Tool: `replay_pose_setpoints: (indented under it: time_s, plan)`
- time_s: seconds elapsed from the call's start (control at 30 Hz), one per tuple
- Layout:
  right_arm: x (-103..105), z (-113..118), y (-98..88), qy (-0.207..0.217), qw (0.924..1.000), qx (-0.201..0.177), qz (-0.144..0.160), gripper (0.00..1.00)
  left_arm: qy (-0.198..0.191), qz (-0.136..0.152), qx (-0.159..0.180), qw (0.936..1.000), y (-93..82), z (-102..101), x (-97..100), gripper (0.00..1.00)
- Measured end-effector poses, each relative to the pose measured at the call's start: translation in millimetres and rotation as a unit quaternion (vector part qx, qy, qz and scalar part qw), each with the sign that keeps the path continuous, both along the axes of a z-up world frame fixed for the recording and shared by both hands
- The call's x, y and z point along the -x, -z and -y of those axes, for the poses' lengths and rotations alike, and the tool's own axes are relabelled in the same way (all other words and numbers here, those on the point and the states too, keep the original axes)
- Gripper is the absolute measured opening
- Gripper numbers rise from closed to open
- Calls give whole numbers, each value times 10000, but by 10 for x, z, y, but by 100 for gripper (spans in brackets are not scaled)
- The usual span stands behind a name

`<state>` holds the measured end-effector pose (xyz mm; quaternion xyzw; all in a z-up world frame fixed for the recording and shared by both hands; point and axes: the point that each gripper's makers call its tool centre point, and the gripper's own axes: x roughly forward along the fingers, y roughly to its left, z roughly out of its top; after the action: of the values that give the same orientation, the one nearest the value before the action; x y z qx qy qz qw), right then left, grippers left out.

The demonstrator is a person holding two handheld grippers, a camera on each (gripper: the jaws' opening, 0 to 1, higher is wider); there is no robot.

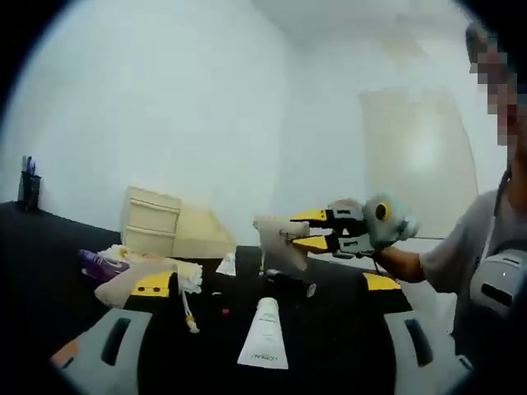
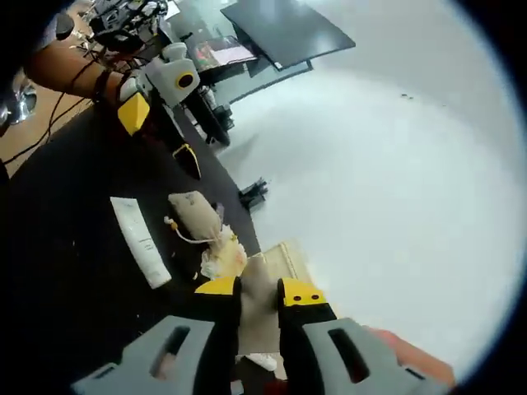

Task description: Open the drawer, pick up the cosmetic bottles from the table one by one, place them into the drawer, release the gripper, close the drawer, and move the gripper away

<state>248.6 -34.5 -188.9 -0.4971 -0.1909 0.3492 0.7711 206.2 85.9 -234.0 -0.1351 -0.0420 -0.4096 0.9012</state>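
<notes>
1. Left gripper view looks over a black table (image 1: 49,247) with its own yellow-tipped left gripper (image 1: 268,284) spread wide, gripping nothing.
2. A white squeeze tube with small print (image 1: 265,333) lies flat on the table between those jaws.
3. A cream wooden drawer unit (image 1: 151,222) stands at the far edge against the white wall; its drawers look closed.
4. A purple cosmetic bottle (image 1: 100,265) lies left, beside a beige cloth pouch (image 1: 136,276).
5. Right gripper view shows the right gripper (image 2: 258,300) clamped on a beige pouch-like item (image 2: 257,317), held above the table.
</notes>
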Motion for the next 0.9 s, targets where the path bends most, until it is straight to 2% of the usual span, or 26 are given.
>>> replay_pose_setpoints:
  time_s: [0.1,0.27,0.33,0.43,0.5,0.57,0.63,0.7,0.73,0.8,0.83,0.9]
  plan:
    - [124,-17,-90,-231,9995,58,227,14,-86,-27,162,9998,-52,-54,-25,83]
    - [295,-14,-224,-588,9960,108,671,14,253,-194,959,9949,-251,-50,52,81]
    - [389,-10,-273,-740,9934,86,869,15,501,-256,1267,9903,-330,2,114,81]
    - [538,-25,-353,-1012,9881,25,1161,15,648,-228,1466,9868,-423,73,137,84]
    - [598,-62,-393,-1172,9842,-7,1328,15,818,-289,1667,9822,-495,138,155,87]
    - [669,-90,-408,-1313,9816,-29,1387,15,1122,-347,1891,9749,-581,238,199,87]
    - [764,-133,-419,-1500,9780,-26,1446,15,1469,-493,2118,9650,-648,347,246,87]
    - [845,-175,-418,-1654,9757,-22,1438,15,1861,-816,2347,9506,-671,449,294,86]
    - [887,-192,-415,-1744,9746,-33,1406,15,2098,-1135,2492,9386,-652,505,315,86]
    - [982,-232,-400,-1955,9734,-101,1190,15,2245,-1554,2796,9205,-614,540,305,84]
    - [1021,-247,-390,-2065,9725,-165,1063,15,2287,-1667,2917,9137,-605,538,304,83]
    - [1077,-263,-382,-2195,9717,-271,827,15,2504,-2004,3305,8876,-605,523,331,83]
